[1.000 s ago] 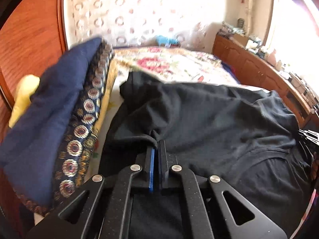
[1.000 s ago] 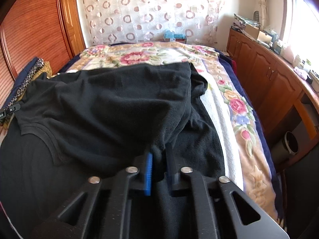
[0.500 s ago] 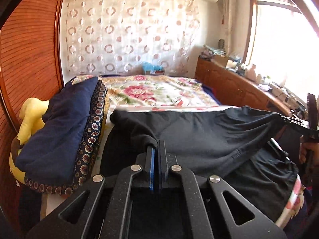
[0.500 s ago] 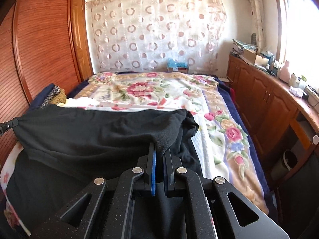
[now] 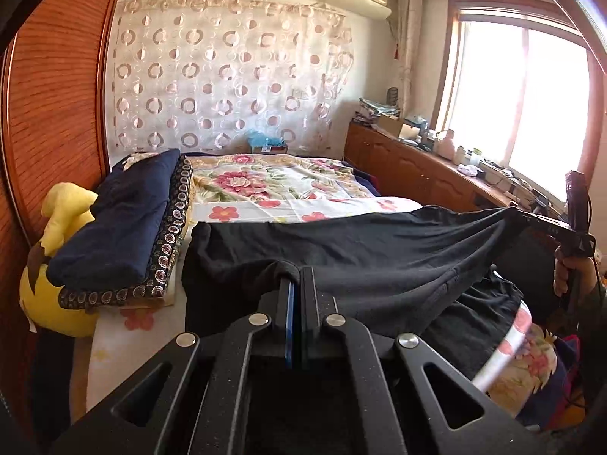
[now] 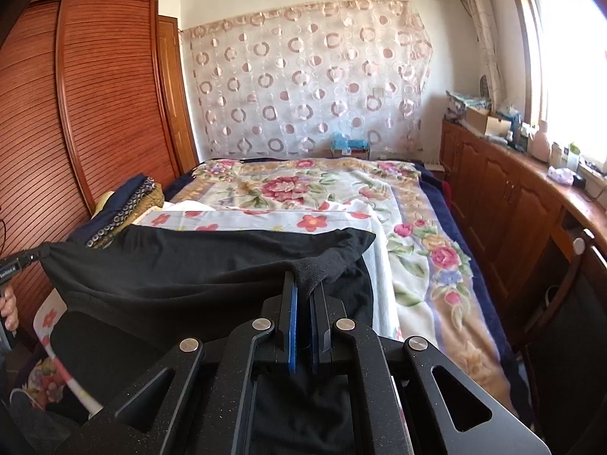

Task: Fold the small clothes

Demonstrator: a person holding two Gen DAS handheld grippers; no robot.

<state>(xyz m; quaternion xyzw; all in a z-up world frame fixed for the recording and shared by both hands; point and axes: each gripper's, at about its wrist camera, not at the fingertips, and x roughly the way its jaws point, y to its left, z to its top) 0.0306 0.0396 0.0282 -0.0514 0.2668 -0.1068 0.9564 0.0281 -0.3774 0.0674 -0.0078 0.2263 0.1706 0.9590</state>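
Since a second ago both grippers have risen and drawn back toward the near end of the bed (image 6: 428, 223). Then the black garment (image 5: 360, 250) lay spread far up the mattress; now its held edge hangs taut in the air between the two tools, and the floral sheet beyond it is uncovered. The left gripper (image 5: 295, 284) is clamped narrow on one corner of the garment, cloth bunched over its tips. The right gripper (image 6: 303, 288) pinches the opposite corner, its blue pads almost together with fabric between them. In the left view the right gripper shows at the far right, the cloth stretched to it. The lower part of the garment drapes down onto the near edge of the bed, over the lifted layer's shadow. By the look of it, the lift is the start of a fold: the raised edge is ready to be carried over and laid on the rest. A navy blanket (image 5: 125, 223) and yellow toy (image 5: 57, 265) lie well to the left.
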